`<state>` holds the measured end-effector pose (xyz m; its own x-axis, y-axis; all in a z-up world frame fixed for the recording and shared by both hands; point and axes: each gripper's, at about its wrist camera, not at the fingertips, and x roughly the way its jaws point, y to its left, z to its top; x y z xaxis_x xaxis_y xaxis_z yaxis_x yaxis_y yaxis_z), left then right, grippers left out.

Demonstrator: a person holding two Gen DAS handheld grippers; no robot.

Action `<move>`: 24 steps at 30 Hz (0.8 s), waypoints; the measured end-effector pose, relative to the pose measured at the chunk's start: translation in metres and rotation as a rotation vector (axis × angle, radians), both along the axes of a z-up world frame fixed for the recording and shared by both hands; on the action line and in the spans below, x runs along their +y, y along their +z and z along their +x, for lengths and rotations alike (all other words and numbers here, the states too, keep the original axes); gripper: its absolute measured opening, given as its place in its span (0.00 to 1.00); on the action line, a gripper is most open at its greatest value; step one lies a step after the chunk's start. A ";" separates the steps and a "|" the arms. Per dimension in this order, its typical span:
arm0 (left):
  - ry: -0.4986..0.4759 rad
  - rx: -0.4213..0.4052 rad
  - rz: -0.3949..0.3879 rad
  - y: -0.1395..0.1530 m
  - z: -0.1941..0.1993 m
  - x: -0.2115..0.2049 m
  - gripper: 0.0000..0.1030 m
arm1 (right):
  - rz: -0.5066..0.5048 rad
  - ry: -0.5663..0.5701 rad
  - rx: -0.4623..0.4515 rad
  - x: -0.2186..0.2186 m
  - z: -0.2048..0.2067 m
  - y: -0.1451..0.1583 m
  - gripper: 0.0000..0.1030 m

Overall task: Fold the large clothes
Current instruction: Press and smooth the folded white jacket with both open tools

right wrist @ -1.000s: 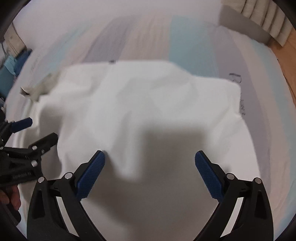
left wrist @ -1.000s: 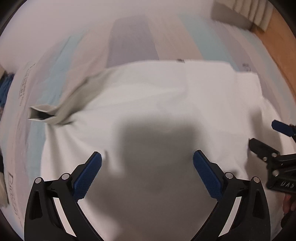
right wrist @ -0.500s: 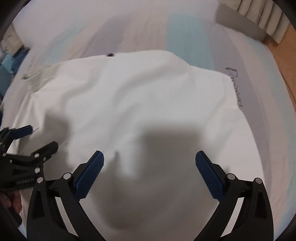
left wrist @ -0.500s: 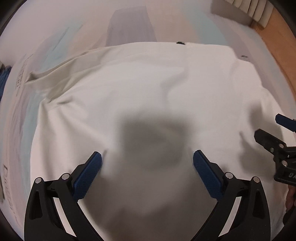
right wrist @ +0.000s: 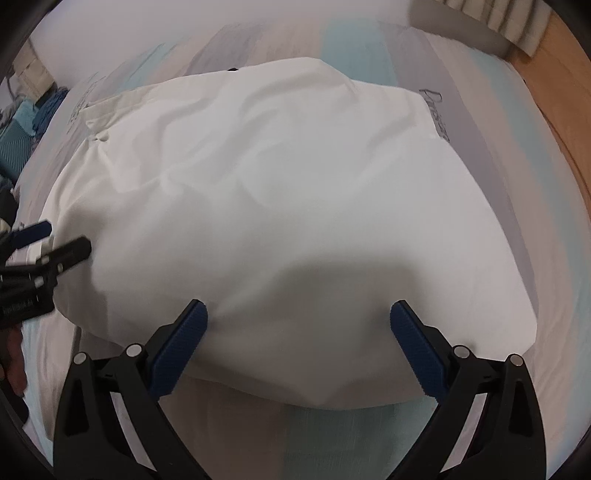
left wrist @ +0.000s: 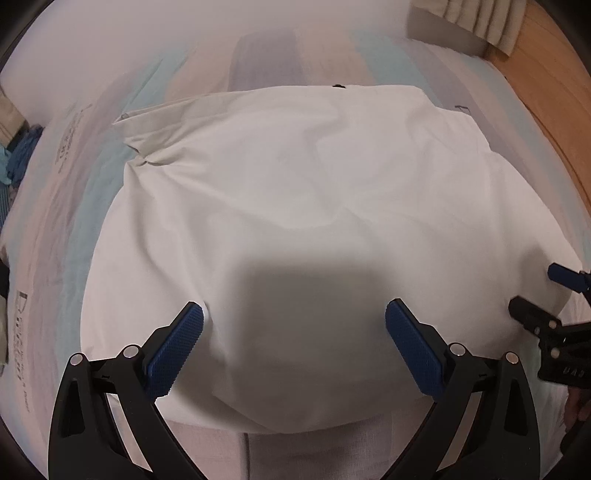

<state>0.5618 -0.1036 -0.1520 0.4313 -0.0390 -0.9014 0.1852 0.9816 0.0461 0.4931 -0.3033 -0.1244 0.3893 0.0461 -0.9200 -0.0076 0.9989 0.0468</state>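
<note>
A large white garment (left wrist: 314,206) lies spread on the bed, wrinkled, with a sleeve (left wrist: 155,125) sticking out at the far left; it also fills the right wrist view (right wrist: 288,206). My left gripper (left wrist: 293,347) is open and empty above the garment's near edge. My right gripper (right wrist: 299,343) is open and empty above the near edge too. Each gripper shows at the side of the other's view: the right one (left wrist: 535,295) and the left one (right wrist: 55,243).
The bed (left wrist: 266,48) has a pastel striped sheet with printed lettering (right wrist: 437,114). Wooden floor (left wrist: 546,81) runs along the right. A folded beige cloth (left wrist: 469,22) lies at the far right corner. Blue items (right wrist: 22,125) sit off the bed's left side.
The garment has settled flat on the bed and its left sleeve has dropped down. Both grippers have drawn back toward the near edge, still open.
</note>
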 end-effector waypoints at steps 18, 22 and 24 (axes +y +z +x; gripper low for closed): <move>-0.028 0.108 0.068 -0.069 0.003 -0.007 0.95 | -0.049 0.042 0.044 0.008 -0.001 -0.039 0.93; -0.035 0.105 0.051 -0.049 0.010 0.007 0.94 | -0.027 0.041 0.024 -0.007 0.001 -0.013 0.93; -0.044 0.092 0.071 -0.041 0.017 0.016 0.94 | -0.009 0.029 0.012 -0.026 0.004 0.002 0.93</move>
